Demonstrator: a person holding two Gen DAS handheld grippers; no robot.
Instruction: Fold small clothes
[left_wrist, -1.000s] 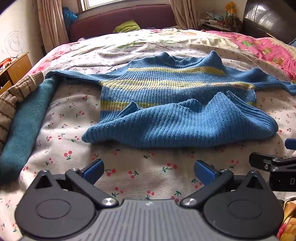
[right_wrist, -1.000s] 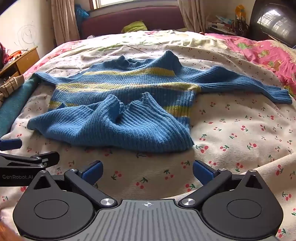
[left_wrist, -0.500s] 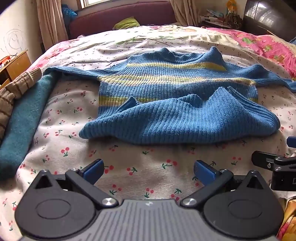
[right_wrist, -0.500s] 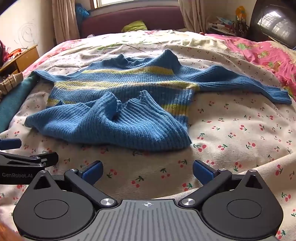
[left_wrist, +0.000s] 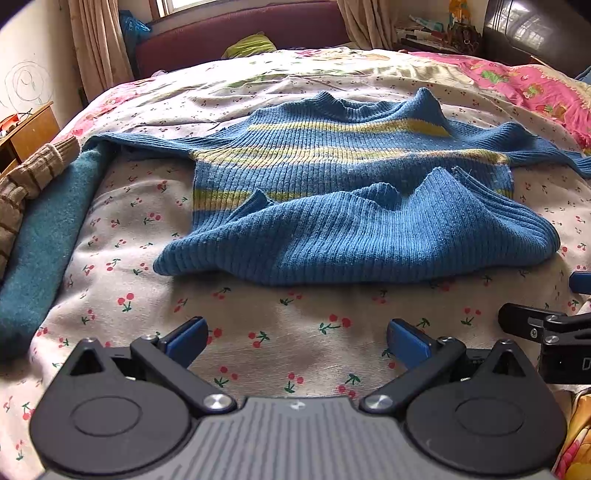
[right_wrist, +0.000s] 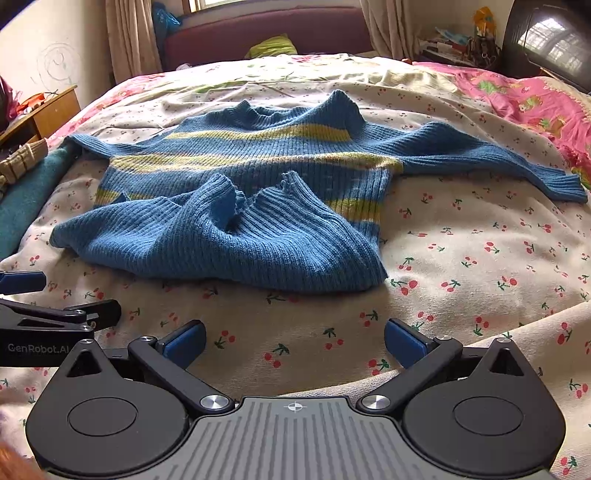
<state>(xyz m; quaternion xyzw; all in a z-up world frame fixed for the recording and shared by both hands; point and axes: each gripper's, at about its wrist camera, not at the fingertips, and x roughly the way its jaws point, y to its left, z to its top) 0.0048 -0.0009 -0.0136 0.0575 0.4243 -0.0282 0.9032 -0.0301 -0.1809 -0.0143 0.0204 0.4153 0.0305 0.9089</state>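
Note:
A blue ribbed sweater (left_wrist: 351, 192) with yellow stripes lies on the cherry-print bedsheet (left_wrist: 258, 317), its hem folded up over the body and both sleeves spread sideways. The same sweater (right_wrist: 236, 206) fills the middle of the right wrist view, one sleeve (right_wrist: 498, 162) reaching to the right. My left gripper (left_wrist: 297, 336) stands open over bare sheet, a short way in front of the folded edge. My right gripper (right_wrist: 295, 338) is open too, equally short of the sweater, with nothing between its fingers. Each gripper shows at the edge of the other's view.
A teal cloth (left_wrist: 40, 243) and a brown striped garment (left_wrist: 33, 173) lie along the bed's left side. A pink floral blanket (left_wrist: 535, 85) covers the far right. A wooden nightstand (left_wrist: 26, 133), curtains and a dark red headboard (left_wrist: 240, 33) stand beyond.
Both grippers have drifted slightly, so the sweater sits a little lower and nearer in each view. The sweater itself has not moved and both grippers stay open.

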